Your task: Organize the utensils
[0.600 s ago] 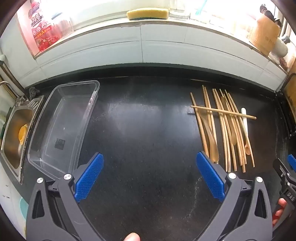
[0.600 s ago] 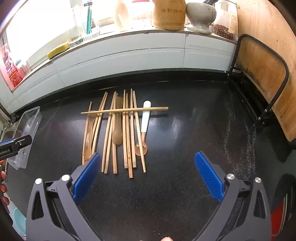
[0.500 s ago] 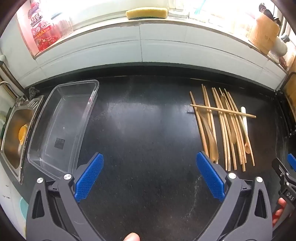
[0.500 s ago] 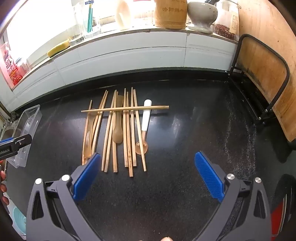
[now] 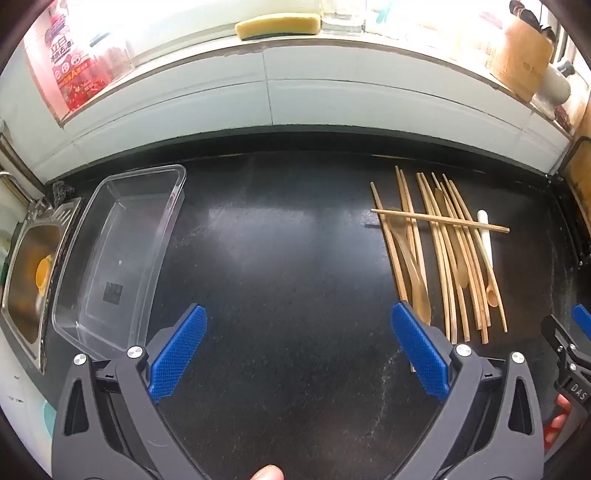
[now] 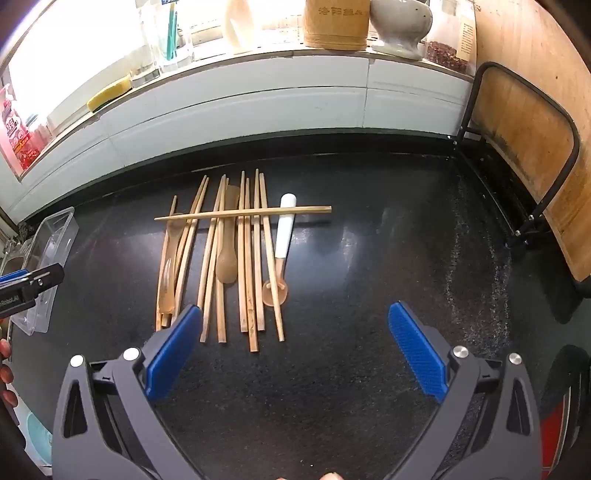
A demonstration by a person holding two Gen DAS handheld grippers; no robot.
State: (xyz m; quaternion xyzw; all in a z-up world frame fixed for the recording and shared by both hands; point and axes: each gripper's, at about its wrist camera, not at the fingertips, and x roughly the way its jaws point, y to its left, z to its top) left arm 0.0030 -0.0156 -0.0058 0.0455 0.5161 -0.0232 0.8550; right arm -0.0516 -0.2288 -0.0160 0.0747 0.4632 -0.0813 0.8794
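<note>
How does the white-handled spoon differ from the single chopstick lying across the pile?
The white-handled spoon lies lengthwise in line with the pile; the crosswise chopstick lies sideways over it. The spoon has a white handle and round bowl; the chopstick is plain, thin wood. The chopstick crosses over the spoon's handle. Both are ungripped.

On the bench [image 5: 288, 258] the container [image 5: 118, 254] lay at the left, just beside the sink [image 5: 29, 273]. Well apart to the right lay the chopsticks and spoons [image 6: 229, 254], side by side, one chopstick [image 6: 240, 213] crossing over them. Behind ran the ledge [image 5: 332, 48], a sponge [image 5: 279, 26] on it.
</note>
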